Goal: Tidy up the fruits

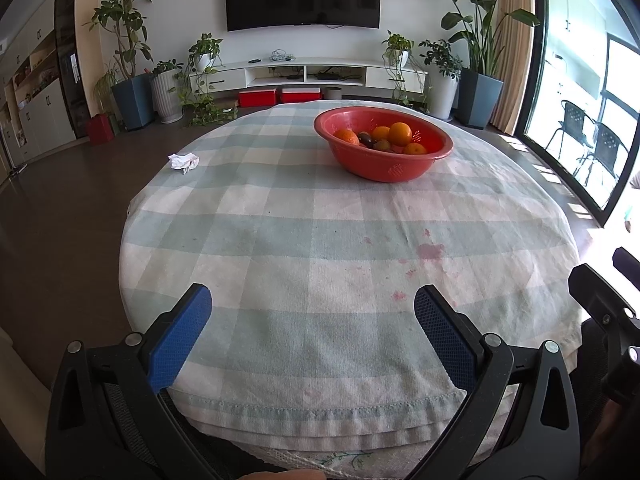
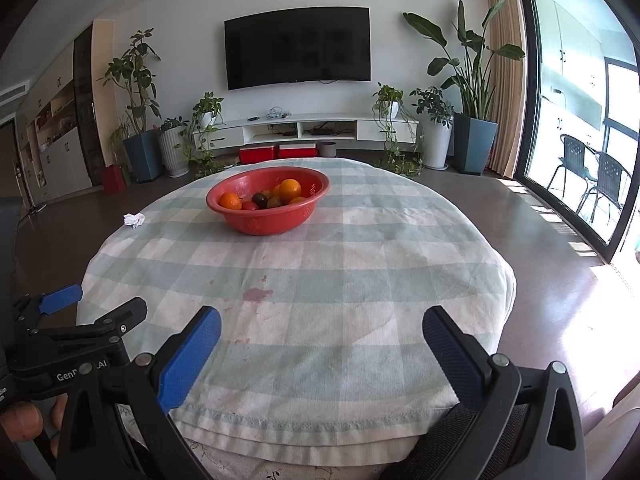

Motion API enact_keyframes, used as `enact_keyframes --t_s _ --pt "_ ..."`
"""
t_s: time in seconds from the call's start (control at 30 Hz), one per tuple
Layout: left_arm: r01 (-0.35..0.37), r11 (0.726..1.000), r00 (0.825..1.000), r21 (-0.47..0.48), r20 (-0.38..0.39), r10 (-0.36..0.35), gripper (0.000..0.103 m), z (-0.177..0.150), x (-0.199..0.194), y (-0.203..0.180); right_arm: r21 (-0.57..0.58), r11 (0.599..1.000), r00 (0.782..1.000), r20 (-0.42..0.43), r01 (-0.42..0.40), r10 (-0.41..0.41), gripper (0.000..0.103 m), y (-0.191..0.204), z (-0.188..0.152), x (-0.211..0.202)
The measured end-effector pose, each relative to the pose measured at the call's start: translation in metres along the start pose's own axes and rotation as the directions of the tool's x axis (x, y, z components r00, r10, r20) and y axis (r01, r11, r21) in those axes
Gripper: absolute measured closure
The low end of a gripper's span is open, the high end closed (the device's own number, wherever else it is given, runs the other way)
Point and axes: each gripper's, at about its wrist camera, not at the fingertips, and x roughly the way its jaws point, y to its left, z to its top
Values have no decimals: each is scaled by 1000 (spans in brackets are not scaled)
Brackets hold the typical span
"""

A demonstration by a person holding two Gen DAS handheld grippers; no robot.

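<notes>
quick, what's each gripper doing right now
Left gripper: open, holding nothing, above the near edge of the table.
Right gripper: open, holding nothing, also at the near edge, well short of the bowl.

One red bowl point(image 2: 267, 216), four oranges point(image 2: 289, 190), three dark fruits point(image 2: 260, 199), one crumpled tissue point(image 2: 134, 220).

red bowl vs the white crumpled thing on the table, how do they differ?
The red bowl is large, rigid and holds fruit; the crumpled tissue is small, white, shapeless and holds nothing. The bowl sits near the table's far middle; the tissue lies by its left edge. Both rest on the checked tablecloth.
</notes>
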Motion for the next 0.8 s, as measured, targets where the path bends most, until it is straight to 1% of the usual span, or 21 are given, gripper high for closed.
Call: enact_keyframes --t_s 0.8 --pt "2 1000 1000 0 -5 -2 0 -2 0 -2 1 1000 1000 -3 -1 1 0 0 2 -1"
